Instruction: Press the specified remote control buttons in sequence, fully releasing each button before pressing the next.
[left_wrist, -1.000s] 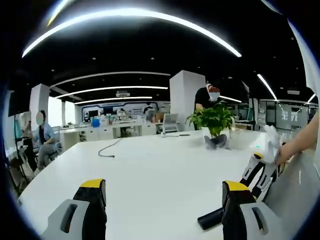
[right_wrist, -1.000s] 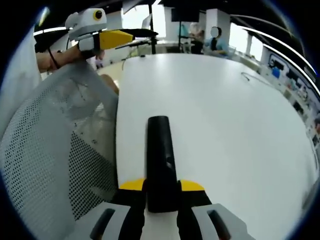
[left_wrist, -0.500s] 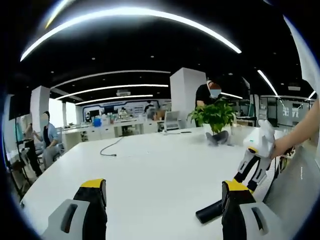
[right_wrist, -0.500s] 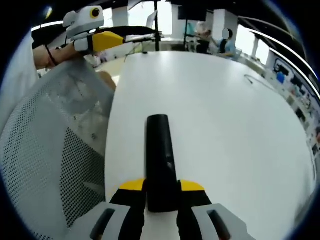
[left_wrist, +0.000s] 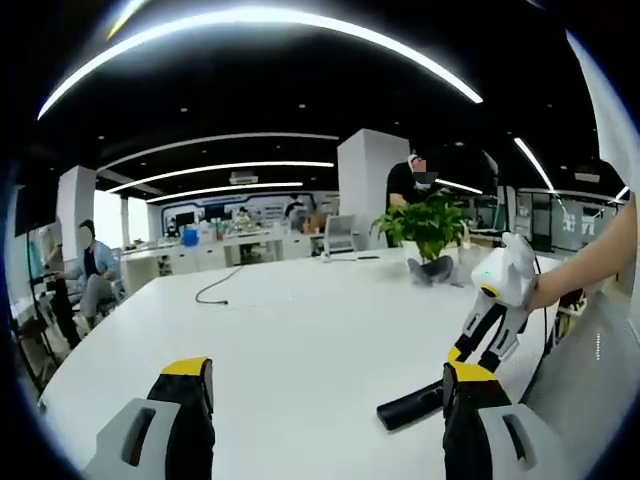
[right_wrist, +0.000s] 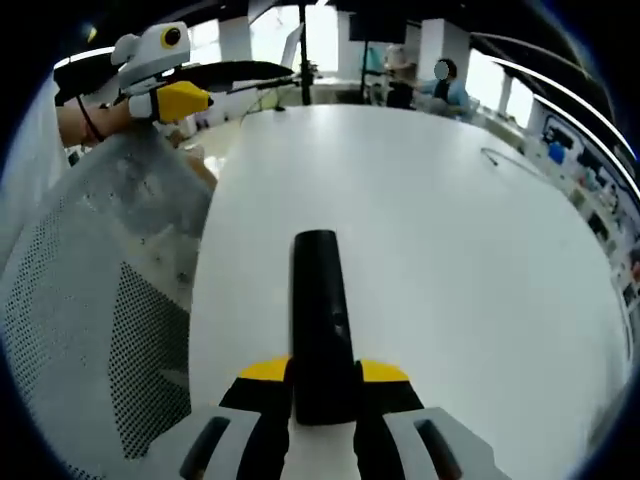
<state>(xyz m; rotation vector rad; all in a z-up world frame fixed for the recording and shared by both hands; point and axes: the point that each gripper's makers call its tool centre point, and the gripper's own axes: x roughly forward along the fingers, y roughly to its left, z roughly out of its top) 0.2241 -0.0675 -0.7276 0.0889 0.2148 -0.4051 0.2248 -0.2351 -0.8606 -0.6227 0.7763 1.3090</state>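
Note:
A long black remote control (right_wrist: 320, 300) points away over the white table (right_wrist: 450, 230), and my right gripper (right_wrist: 322, 380) is shut on its near end. In the left gripper view the same remote (left_wrist: 412, 407) shows low at the right, with the right gripper (left_wrist: 472, 345) and the hand behind it coming in from the right. My left gripper (left_wrist: 330, 400) stands open above the table (left_wrist: 300, 340), nothing between its jaws. In the right gripper view the left gripper (right_wrist: 170, 95) hangs at the upper left, held by a hand.
A grey mesh chair back (right_wrist: 90, 300) stands along the table's near edge. A potted plant (left_wrist: 430, 230) and a dark cable (left_wrist: 215, 290) lie far across the table. People sit and stand at the far side of the office.
The right gripper with the remote has come further in over the table, and shows further left in the left gripper view. Both views have shifted slightly. Both jaw states are unchanged.

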